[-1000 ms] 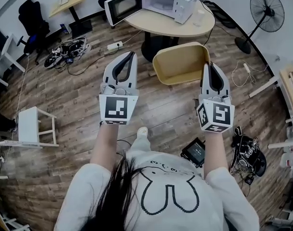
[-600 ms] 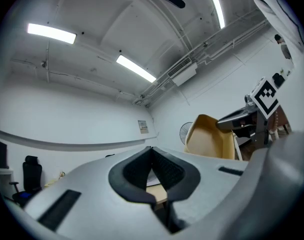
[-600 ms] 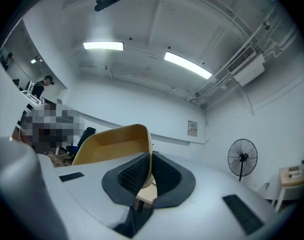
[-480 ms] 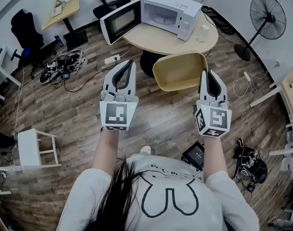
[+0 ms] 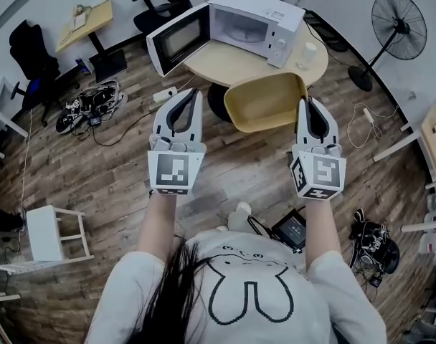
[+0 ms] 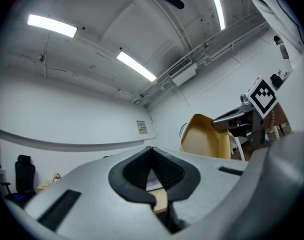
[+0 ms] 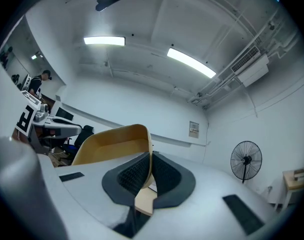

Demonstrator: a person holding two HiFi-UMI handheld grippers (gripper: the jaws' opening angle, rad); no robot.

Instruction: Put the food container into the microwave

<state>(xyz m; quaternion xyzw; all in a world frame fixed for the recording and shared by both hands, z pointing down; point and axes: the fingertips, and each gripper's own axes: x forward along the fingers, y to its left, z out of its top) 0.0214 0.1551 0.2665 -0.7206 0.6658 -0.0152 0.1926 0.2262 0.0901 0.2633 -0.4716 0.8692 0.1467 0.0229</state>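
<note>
Head view: the container [image 5: 264, 102] is held in the air at 12 o'clock from the person, its right rim pinched by the right gripper [image 5: 307, 104]. In the right gripper view the jaws are seen clamped on that thin wall. The left gripper [image 5: 191, 95] is carried at 10 o'clock, jaws pressed together on nothing. The microwave [image 5: 254, 20], door [image 5: 176, 40] swung open, is seen on the table [image 5: 225, 61] beyond the container, at 12 o'clock.

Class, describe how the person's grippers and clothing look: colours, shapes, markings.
The left gripper and right gripper are pale grey tapering shells with dark openings. Each carries a white cube of black square markers; black ribbed pads line the jaws. The person wears a pale top with a dark rabbit outline.
</note>
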